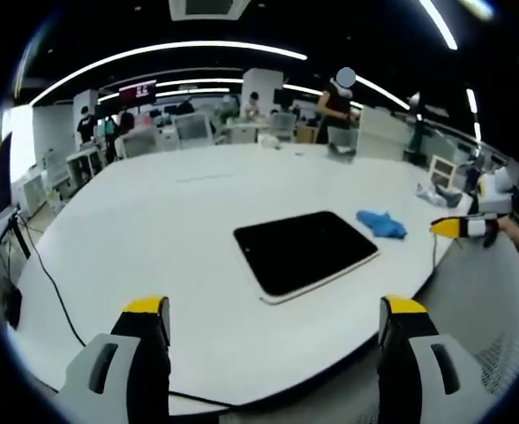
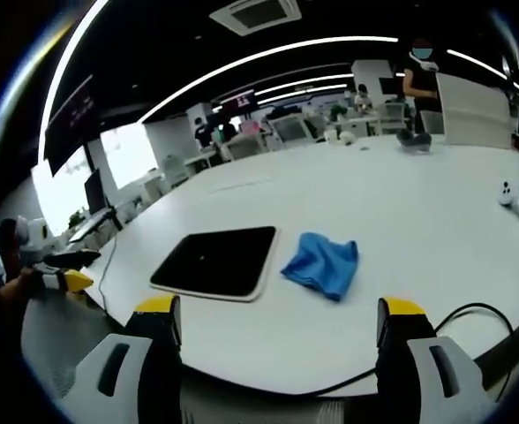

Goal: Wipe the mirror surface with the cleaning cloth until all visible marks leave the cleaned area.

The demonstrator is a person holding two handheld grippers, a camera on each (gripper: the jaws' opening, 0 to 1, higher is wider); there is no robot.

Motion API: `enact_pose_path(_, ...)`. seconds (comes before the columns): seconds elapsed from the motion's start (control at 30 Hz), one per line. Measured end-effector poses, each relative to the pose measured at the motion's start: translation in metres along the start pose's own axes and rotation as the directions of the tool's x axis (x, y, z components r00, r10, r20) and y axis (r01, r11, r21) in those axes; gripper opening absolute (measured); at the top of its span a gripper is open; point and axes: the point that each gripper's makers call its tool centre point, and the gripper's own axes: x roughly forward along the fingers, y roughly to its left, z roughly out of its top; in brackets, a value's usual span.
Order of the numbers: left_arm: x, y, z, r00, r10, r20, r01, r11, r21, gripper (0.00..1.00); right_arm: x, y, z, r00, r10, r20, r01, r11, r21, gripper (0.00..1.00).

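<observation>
Both grippers are hovering off the near edge of the tabletop (image 1: 154, 230), nothing grasped: left gripper (image 1: 277, 331) jaws spread wide at the bottom of the left gripper view, right gripper (image 2: 275, 329) jaws likewise spread at the bottom of the right gripper view. One mirror (image 2: 215, 261), a dark rounded slab with a pale rim, is lying flat at centre frame in the right gripper view; in the left gripper view the mirror (image 1: 305, 252) is sitting just right of centre. One blue cloth (image 2: 323, 263) is lying crumpled just beside the mirror's right edge, a narrow gap between them; in the left gripper view the cloth (image 1: 381, 223) is showing past the mirror's far right corner. Judging the task as not yet begun: pickup step is in hand. Next move is calling for the right gripper, the nearer one, to reach forward and close on the cloth. Marks on the mirror are too faint to tell. Cables are trailing over the tabletop edge; people are standing far behind.
</observation>
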Motion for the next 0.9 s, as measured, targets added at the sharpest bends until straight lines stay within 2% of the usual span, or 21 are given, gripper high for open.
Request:
enact_pose_path(0.07, 0.001, -0.002, 0.002, 1.0, 0.011, 0.008, -0.011, 1.0, 0.022, 0.99, 0.0, 0.0, 0.0, 1.0, 0.001, -0.001, -0.001, 1.0, -0.001, 0.91)
enact_pose_path(0.1, 0.001, 0.0, 0.0, 1.0, 0.03, 0.008, -0.03, 0.998, 0.057, 0.99, 0.0, 0.0, 0.0, 1.0, 0.0, -0.001, 0.0, 1.0, 0.0, 0.91)
enact_pose_path(0.2, 0.002, 0.002, -0.007, 0.999, 0.049, -0.015, -0.048, 0.995, 0.083, 0.96, 0.0, 0.0, -0.001, 1.0, 0.0, -0.003, 0.0, 1.0, 0.0, 0.91)
enact_pose_path(0.23, 0.002, 0.002, -0.006, 0.999, 0.048, -0.007, -0.048, 0.995, 0.084, 0.94, 0.0, 0.0, -0.001, 1.0, -0.001, -0.004, 0.001, 1.0, 0.0, 0.91)
enact_pose_path(0.27, 0.003, -0.001, 0.002, 0.998, 0.032, 0.046, -0.036, 0.995, 0.09, 0.94, 0.0, 0.0, -0.001, 1.0, -0.002, -0.004, 0.002, 1.0, 0.002, 0.91)
enact_pose_path(0.3, 0.003, -0.003, 0.006, 0.997, 0.017, 0.07, -0.024, 0.995, 0.093, 0.95, 0.0, -0.001, -0.001, 1.0, -0.003, -0.005, 0.003, 1.0, 0.003, 0.91)
enact_pose_path(0.33, 0.003, -0.003, 0.005, 0.997, 0.02, 0.07, -0.026, 0.996, 0.091, 0.95, 0.0, -0.001, -0.001, 1.0, -0.005, -0.007, 0.005, 1.0, 0.003, 0.92)
enact_pose_path(0.4, 0.003, -0.002, 0.002, 0.998, 0.022, 0.053, -0.027, 0.995, 0.093, 0.94, 0.0, -0.001, -0.002, 1.0, -0.004, -0.01, 0.004, 1.0, 0.002, 0.91)
enact_pose_path(0.47, 0.004, 0.0, -0.01, 0.999, 0.036, -0.009, -0.034, 0.993, 0.111, 0.93, 0.001, -0.001, -0.002, 1.0, -0.003, -0.013, 0.003, 1.0, 0.001, 0.91)
enact_pose_path(0.5, 0.004, 0.0, -0.011, 0.999, 0.037, -0.014, -0.035, 0.992, 0.119, 0.93, 0.001, -0.001, -0.002, 1.0, -0.002, -0.015, 0.002, 1.0, 0.0, 0.91)
enact_pose_path(0.6, 0.0, 0.005, -0.017, 0.999, 0.04, -0.001, -0.04, 0.997, 0.073, 0.92, 0.0, -0.001, -0.003, 1.0, -0.001, -0.017, 0.001, 1.0, 0.001, 0.91)
enact_pose_path(0.63, -0.003, 0.008, -0.022, 0.999, 0.039, -0.011, -0.039, 0.999, -0.021, 0.91, 0.0, 0.0, -0.003, 1.0, 0.0, -0.018, 0.0, 1.0, 0.002, 0.92)
enact_pose_path(0.67, -0.004, 0.008, -0.021, 0.999, 0.033, -0.007, -0.033, 0.998, -0.05, 0.89, 0.001, 0.001, -0.003, 1.0, 0.002, -0.021, -0.002, 1.0, -0.002, 0.91)
enact_pose_path(0.7, -0.004, 0.01, -0.018, 0.999, 0.036, 0.014, -0.036, 0.999, -0.035, 0.87, 0.001, 0.001, -0.003, 1.0, 0.002, -0.021, -0.002, 1.0, -0.005, 0.91)
enact_pose_path(0.77, -0.002, 0.009, -0.018, 0.999, 0.039, 0.005, -0.039, 0.999, 0.018, 0.88, 0.0, 0.0, -0.004, 1.0, 0.0, -0.027, 0.0, 1.0, 0.003, 0.92)
enact_pose_path(0.9, -0.002, 0.008, -0.019, 0.999, 0.038, -0.005, -0.038, 0.999, 0.016, 0.88, 0.001, 0.002, -0.005, 0.999, 0.012, -0.034, -0.012, 1.0, 0.0, 0.93)
